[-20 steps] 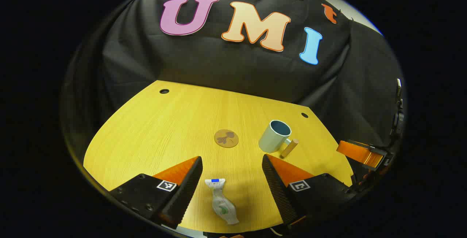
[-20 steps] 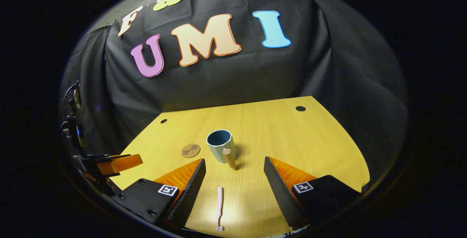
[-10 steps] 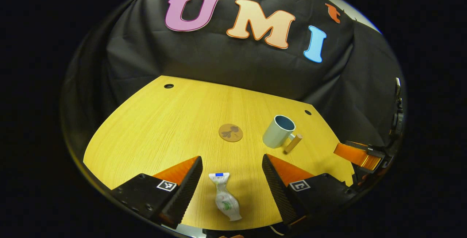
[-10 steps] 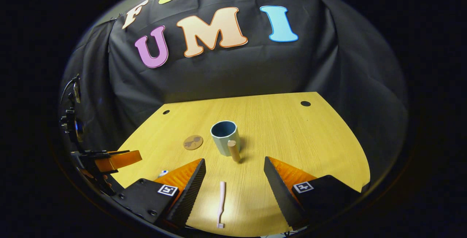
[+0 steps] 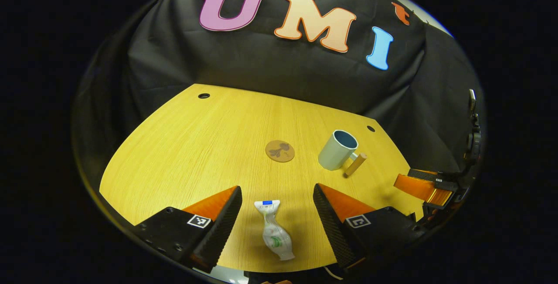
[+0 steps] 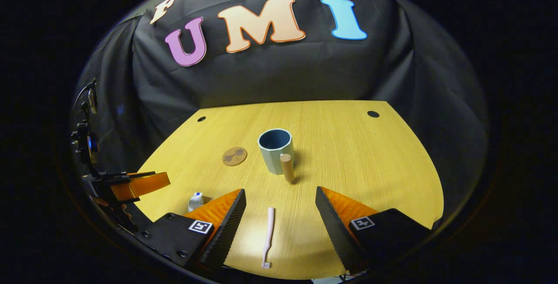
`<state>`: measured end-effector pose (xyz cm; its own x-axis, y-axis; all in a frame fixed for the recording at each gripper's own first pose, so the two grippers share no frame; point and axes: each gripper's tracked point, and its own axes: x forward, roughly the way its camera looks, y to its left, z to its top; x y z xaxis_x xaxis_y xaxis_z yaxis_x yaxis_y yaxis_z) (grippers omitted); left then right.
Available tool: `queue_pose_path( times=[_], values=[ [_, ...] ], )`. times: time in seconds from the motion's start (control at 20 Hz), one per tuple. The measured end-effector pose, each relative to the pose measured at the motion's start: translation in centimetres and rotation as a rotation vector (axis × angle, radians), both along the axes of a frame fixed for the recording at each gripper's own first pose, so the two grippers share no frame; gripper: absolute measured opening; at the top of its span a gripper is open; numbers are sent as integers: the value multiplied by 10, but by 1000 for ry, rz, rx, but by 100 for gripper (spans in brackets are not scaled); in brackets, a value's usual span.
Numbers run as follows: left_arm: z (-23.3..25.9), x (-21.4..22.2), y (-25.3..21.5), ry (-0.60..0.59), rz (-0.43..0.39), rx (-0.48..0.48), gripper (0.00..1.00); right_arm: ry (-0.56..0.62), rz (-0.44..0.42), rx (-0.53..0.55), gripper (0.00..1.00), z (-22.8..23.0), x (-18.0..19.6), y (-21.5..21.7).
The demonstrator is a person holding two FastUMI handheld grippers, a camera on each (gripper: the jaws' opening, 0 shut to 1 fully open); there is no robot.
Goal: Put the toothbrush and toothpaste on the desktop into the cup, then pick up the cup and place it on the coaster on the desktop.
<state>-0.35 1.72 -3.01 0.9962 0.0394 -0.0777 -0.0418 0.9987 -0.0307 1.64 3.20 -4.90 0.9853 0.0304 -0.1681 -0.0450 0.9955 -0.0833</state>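
left gripper wide, toothpaste between fingers | right gripper wide, toothbrush between fingers | both short of cup

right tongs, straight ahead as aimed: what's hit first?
Likely the toothbrush, lying on the desk between the open right tongs. Beyond it in the same line stands the cup. Depth is unclear, so they might pass above the brush.

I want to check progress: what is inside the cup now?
The cup looks empty, though its bottom is hidden. The toothbrush and toothpaste lie on the table.
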Motion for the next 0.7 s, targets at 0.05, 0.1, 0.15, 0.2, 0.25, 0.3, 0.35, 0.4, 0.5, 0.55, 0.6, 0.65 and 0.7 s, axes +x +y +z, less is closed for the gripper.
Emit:
queue_pose_path(
  times=[0.05,0.1,0.15,0.2,0.25,0.3,0.35,0.4,0.5,0.55,0.6,0.65,0.7],
  values=[
    [-4,0,2,15,8,5,96,17,5,-8,94,-4,3,3],
    [-7,0,4,24,18,14,96,35,10,-20,94,-9,6,7],
    [-9,1,5,35,24,27,96,56,12,-34,94,-14,10,9],
    [-13,1,8,45,31,38,95,82,11,-50,94,-21,14,11],
    [-15,0,10,53,35,46,95,116,11,-63,94,-27,18,13],
    [-18,-1,13,59,39,46,96,151,13,-74,94,-35,21,14],
    [-19,-1,14,63,39,38,96,181,21,-83,98,-41,24,17],
    [-21,-2,15,70,40,24,96,206,26,-93,98,-47,28,19],
    [-27,-2,19,86,44,3,96,253,32,-106,94,-57,34,21],
    [-29,-1,22,95,51,-2,96,275,31,-111,98,-62,38,21],
    [-32,0,25,102,58,-6,95,300,27,-120,94,-68,41,21],
    [-32,1,29,110,61,-9,96,327,18,-133,99,-74,44,20],
    [-35,2,32,119,66,-9,96,357,8,-148,94,-83,48,18]
  ],
)
